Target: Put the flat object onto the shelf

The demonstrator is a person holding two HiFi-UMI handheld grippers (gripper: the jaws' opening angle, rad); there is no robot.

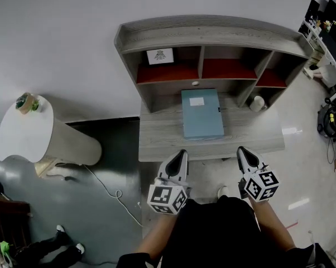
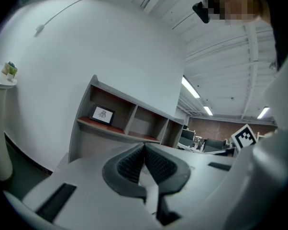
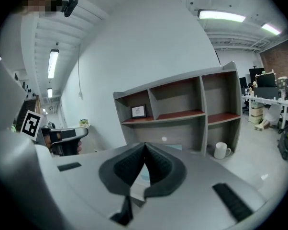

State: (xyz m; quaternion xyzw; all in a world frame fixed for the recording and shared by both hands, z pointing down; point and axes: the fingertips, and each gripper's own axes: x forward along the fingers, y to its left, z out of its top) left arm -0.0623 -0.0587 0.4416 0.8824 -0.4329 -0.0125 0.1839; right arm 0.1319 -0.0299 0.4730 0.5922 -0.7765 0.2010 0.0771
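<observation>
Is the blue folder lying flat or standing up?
Lying flat. The head view shows the blue folder's whole top face from above. It rests on the desk, in front of the shelf, not in it.

On my left stands a round white surface (image 1: pixel 17 135) with a small greenish item (image 1: pixel 27 103) at its far edge. A white cable (image 1: pixel 109 190) trails over the dark floor (image 1: pixel 56 205) nearby. Ahead on my right stands a white mug (image 1: pixel 258 103), and a small framed picture (image 1: pixel 160 56) stands further back.

Left hand-held gripper (image 2: pixel 144 146), jaws together, empty; shelf (image 2: pixel 130 120) beyond
</observation>
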